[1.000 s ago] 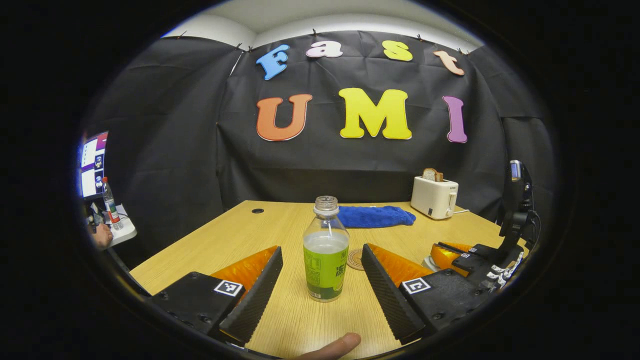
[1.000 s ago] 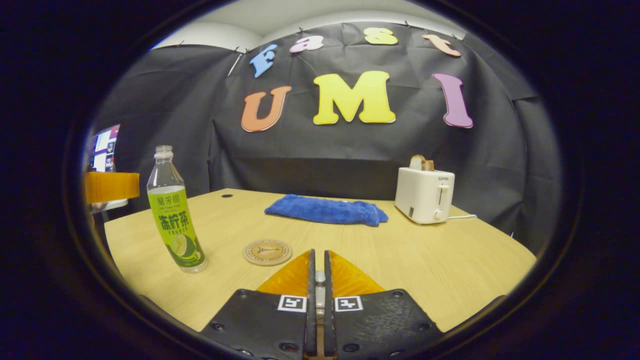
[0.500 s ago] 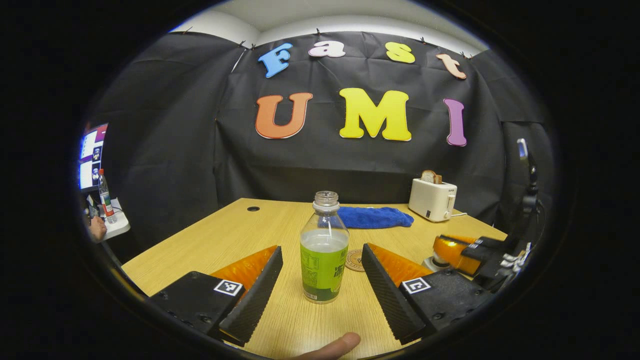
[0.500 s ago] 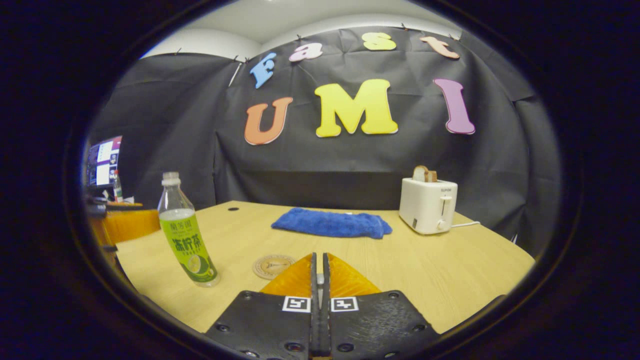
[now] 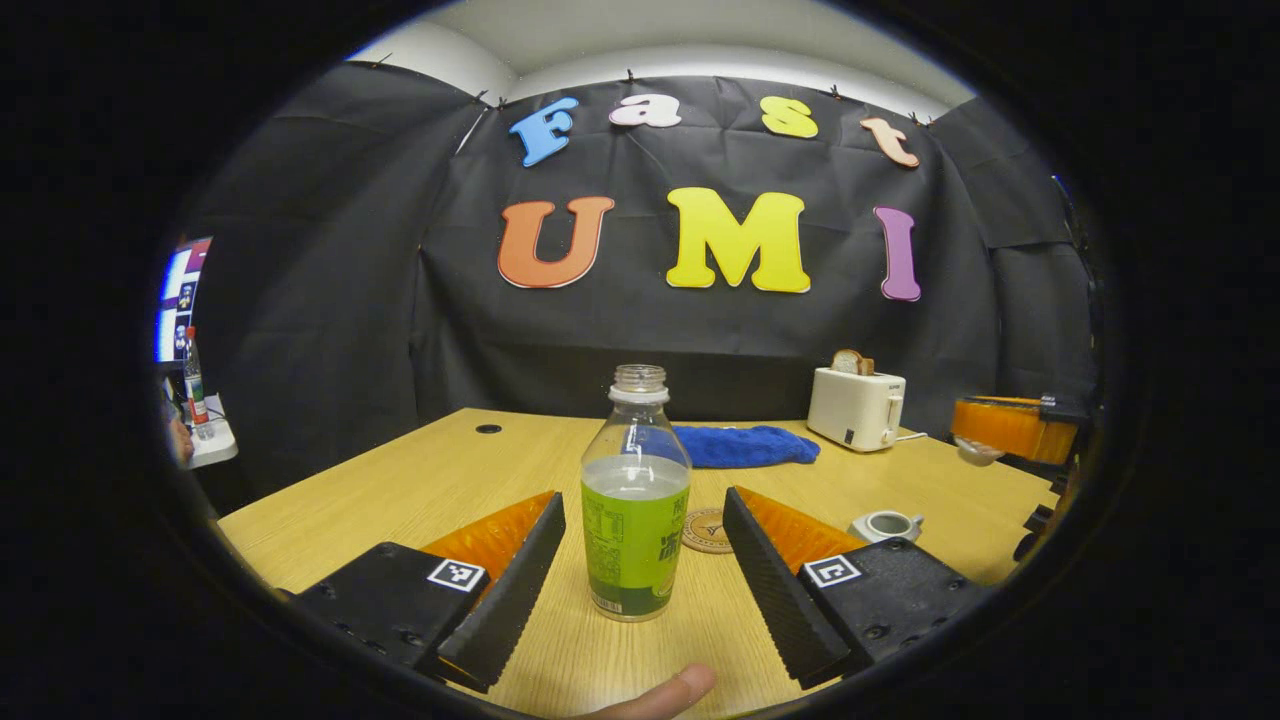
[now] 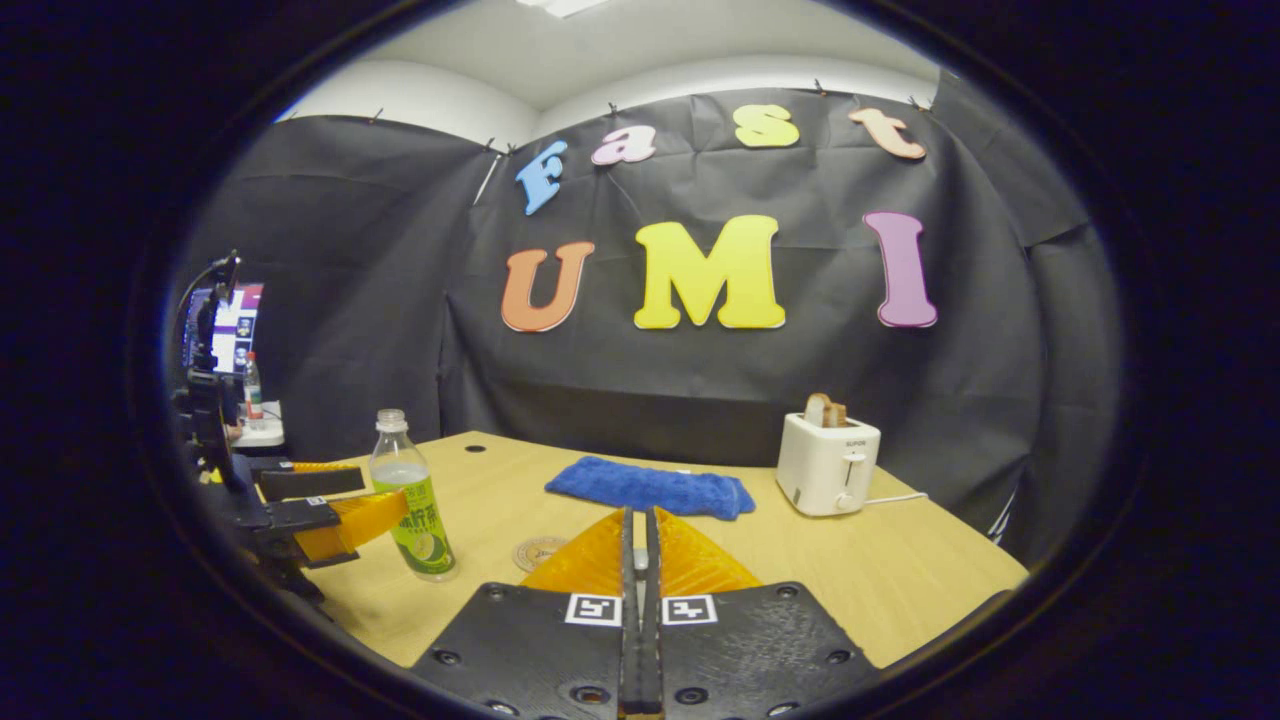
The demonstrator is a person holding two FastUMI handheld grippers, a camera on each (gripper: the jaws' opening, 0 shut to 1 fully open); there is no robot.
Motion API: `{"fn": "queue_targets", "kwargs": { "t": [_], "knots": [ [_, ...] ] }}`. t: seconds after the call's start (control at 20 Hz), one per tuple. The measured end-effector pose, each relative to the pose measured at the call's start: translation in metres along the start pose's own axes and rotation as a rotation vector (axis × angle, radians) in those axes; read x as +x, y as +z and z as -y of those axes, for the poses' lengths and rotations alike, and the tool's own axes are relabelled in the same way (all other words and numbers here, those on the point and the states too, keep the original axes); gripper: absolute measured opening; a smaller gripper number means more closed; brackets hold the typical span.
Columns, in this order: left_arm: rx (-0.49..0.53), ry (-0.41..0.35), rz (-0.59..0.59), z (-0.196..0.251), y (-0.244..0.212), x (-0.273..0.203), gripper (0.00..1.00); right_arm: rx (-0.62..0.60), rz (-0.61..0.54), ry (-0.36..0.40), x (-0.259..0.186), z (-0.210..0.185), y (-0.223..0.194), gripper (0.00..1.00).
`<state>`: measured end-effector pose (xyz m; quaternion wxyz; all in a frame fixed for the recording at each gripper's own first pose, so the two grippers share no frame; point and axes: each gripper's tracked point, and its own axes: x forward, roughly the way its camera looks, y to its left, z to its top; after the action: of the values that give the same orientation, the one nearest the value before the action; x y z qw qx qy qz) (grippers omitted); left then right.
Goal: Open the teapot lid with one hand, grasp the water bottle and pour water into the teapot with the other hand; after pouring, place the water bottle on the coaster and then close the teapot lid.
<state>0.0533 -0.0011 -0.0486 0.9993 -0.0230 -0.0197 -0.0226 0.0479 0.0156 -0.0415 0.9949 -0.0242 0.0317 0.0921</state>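
White teapot [image 5: 886, 524] half-hidden behind left tool [image 5: 640, 570].

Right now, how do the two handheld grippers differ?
On the left gripper the fingers stand wide apart either side of the water bottle, not touching it; on the right gripper they are shut, pinching the teapot lid. The left gripper is low, the right gripper higher than the open teapot. Both face the booth wall.

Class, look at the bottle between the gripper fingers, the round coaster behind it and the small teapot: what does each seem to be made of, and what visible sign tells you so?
Water bottle: clear, glossy plastic, likely; liquid shows through above a printed green label.
Coaster: probably wood or cork; a matte tan disc with a darker printed ring.
Teapot: apparently glazed ceramic; white, smooth and slightly shiny, though small in view.
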Motion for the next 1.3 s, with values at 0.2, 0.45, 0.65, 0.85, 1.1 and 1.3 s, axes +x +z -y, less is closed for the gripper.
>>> {"fn": "queue_targets", "kwargs": {
  "t": [0.2, 0.45, 0.65, 0.85, 1.1, 1.3],
  "knots": [
    [0.007, 0.006, -0.007, -0.002, -0.007, 0.018, 1.00, 0.002, 0.000, -0.035, -0.009, 0.023, 0.008, 0.00],
    [0.030, 0.021, -0.002, -0.006, -0.010, 0.035, 1.00, 0.015, -0.027, -0.116, -0.004, 0.057, 0.002, 0.00],
    [0.031, 0.024, 0.025, -0.006, -0.006, 0.039, 0.99, 0.035, -0.064, -0.165, -0.001, 0.073, -0.004, 0.00],
    [0.035, -0.008, 0.038, 0.000, -0.004, 0.040, 0.80, 0.037, -0.059, -0.143, -0.004, 0.069, -0.001, 0.00],
    [0.109, 0.018, 0.020, 0.000, 0.008, 0.026, 0.78, 0.045, -0.057, -0.140, -0.006, 0.077, 0.000, 0.00],
    [0.259, 0.078, -0.005, 0.001, 0.023, 0.013, 0.77, 0.064, -0.056, -0.153, -0.009, 0.091, 0.000, 0.00]
  ]
}}
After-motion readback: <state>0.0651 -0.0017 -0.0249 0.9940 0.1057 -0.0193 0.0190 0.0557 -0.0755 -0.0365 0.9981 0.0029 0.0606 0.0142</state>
